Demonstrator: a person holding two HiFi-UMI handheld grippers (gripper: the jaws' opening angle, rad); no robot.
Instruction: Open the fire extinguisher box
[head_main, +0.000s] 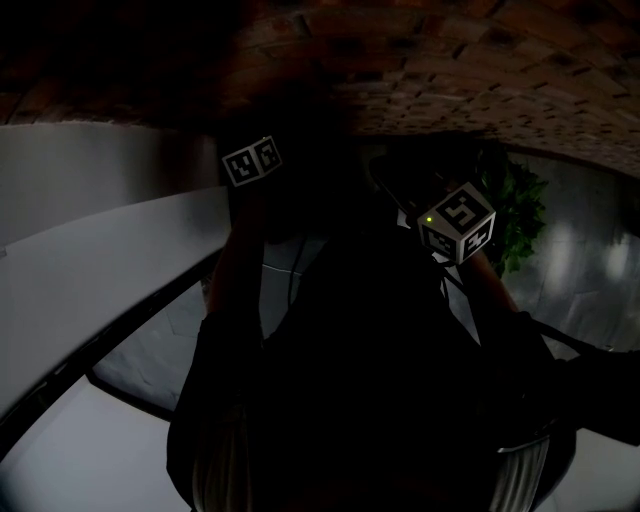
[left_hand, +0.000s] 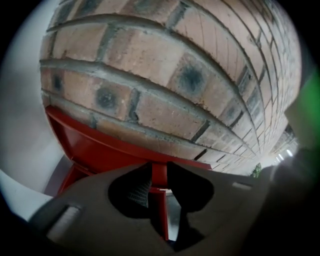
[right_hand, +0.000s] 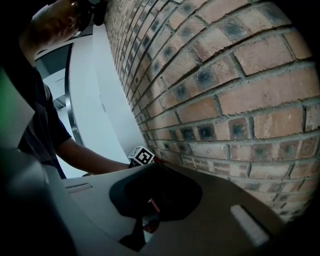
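The red fire extinguisher box (left_hand: 95, 147) hangs on a brick wall (left_hand: 165, 65), and I see its top edge in the left gripper view. My left gripper (left_hand: 158, 189) is shut on a thin red door edge (left_hand: 160, 212) that stands upright between its jaws. In the right gripper view, my right gripper (right_hand: 150, 209) is low beside the same wall. Its jaws sit in a dark hollow with a small red sliver (right_hand: 152, 204) between them, and their state is hidden. The head view is very dark and shows only the two marker cubes, left (head_main: 250, 160) and right (head_main: 458, 222).
The brick wall (right_hand: 225, 100) runs close along the right gripper's right side. A white wall panel (head_main: 90, 260) lies to the left and a green plant (head_main: 520, 215) to the right. The person's bare forearm (right_hand: 85, 157) reaches to the left gripper's cube (right_hand: 141, 156).
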